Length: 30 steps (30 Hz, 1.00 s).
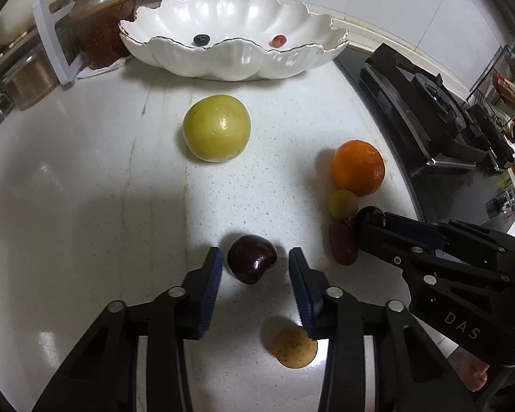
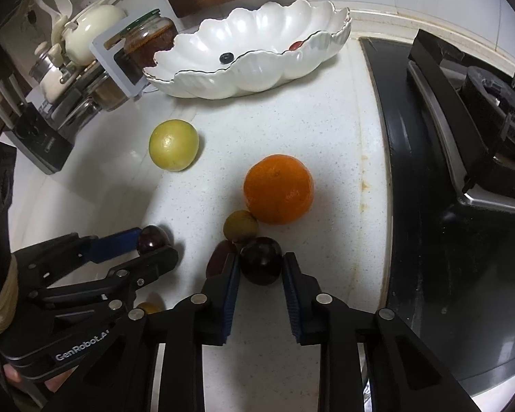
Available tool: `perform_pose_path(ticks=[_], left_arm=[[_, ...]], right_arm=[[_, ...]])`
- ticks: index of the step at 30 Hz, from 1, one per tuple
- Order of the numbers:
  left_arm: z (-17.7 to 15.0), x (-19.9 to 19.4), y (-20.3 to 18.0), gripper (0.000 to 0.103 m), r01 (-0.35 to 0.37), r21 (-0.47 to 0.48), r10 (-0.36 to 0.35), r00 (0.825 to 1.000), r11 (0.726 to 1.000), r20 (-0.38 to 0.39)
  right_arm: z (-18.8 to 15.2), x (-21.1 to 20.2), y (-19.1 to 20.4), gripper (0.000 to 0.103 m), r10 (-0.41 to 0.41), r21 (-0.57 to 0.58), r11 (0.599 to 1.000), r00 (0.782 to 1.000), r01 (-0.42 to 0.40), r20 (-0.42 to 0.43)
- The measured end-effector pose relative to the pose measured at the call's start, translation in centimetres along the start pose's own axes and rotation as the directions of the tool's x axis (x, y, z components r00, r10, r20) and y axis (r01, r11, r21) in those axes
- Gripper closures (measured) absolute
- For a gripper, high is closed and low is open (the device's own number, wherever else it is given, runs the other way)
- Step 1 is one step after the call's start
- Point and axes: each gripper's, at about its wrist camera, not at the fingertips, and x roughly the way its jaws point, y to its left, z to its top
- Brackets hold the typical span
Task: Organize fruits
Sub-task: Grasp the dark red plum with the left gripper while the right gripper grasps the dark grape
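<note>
Speckled white stone counter (image 1: 86,178), black gas hob (image 2: 463,158) along its right edge.

Far side: a white scalloped ceramic bowl with a thin gold rim (image 1: 230,17). Inside it, a small dark blueberry (image 1: 201,39) and a small red fruit (image 1: 278,41), well apart.

Left of the bowl: a glass jar of reddish-brown preserve with a green lid (image 1: 103,24).

Loose fruit on the counter: a large yellow-green round fruit (image 1: 216,128) mid-counter; a round orange (image 2: 278,189) to its right; a small olive-green fruit (image 2: 240,225) touching the orange's near side; a dark red oblong date-like fruit (image 2: 219,257) nearer still; a small speckled yellow-brown fruit (image 1: 295,346) nearest of all, under the left claw.

Left gripper (image 1: 254,261): points steeply down, blue-padded fingers on either side of a glossy dark red-purple plum (image 1: 252,257). Left pad looks to be at the plum's skin; a gap shows at the right pad. Not clamped.

Right gripper (image 2: 261,267): also steeply down, fingers bracketing a second dark purple-black plum (image 2: 261,261), which sits just beside the date-like fruit and the olive-green fruit. Both pads meet the plum's sides; jaws closed on it. Plum sits on the counter.
</note>
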Motion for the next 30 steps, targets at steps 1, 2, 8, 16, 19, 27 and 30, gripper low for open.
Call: perform_pose_path(ticks=[1, 2, 8, 16, 19, 27, 30], left_arm=[[0.0, 0.0, 0.0, 0.068, 0.001, 0.000, -0.001, 1.000, 1.000, -0.001], [-0.1, 0.0, 0.0, 0.069, 0.000, 0.001, 0.000, 1.000, 1.000, 0.000], [-0.2, -0.2, 0.1, 0.074, -0.006, 0.005, 0.006, 1.000, 1.000, 0.007], [-0.5, -2.0, -0.4, 0.074, 0.010, -0.003, -0.009, 0.999, 1.000, 0.045], [-0.6, -3.0, -0.5, 0.074, -0.001, 0.002, 0.001, 0.997, 1.000, 0.073], [-0.4, -5.9, -1.1, 0.074, -0.022, 0.020, 0.018, 0.986, 1.000, 0.163], [-0.3, -6.9, -1.1, 0.074, -0.027, 0.021, 0.023, 0.981, 0.999, 0.192]], right_arm=[[0.0, 0.0, 0.1, 0.077, -0.002, -0.003, 1.000, 1.000, 0.002, 0.002], [0.0, 0.0, 0.1, 0.077, -0.002, -0.003, 1.000, 1.000, 0.002, 0.004], [-0.3, -0.6, 0.4, 0.078, -0.037, -0.031, 0.999, 0.999, 0.037, 0.029], [-0.5, -2.4, 0.7, 0.078, -0.031, -0.041, 0.999, 0.997, 0.034, 0.068], [-0.6, -3.1, 0.8, 0.078, -0.032, -0.044, 0.998, 0.996, 0.036, 0.083], [-0.7, -5.2, 1.7, 0.078, -0.038, -0.066, 0.997, 0.990, 0.047, 0.133], [-0.6, -6.1, 2.0, 0.078, -0.049, -0.076, 0.995, 0.986, 0.061, 0.161]])
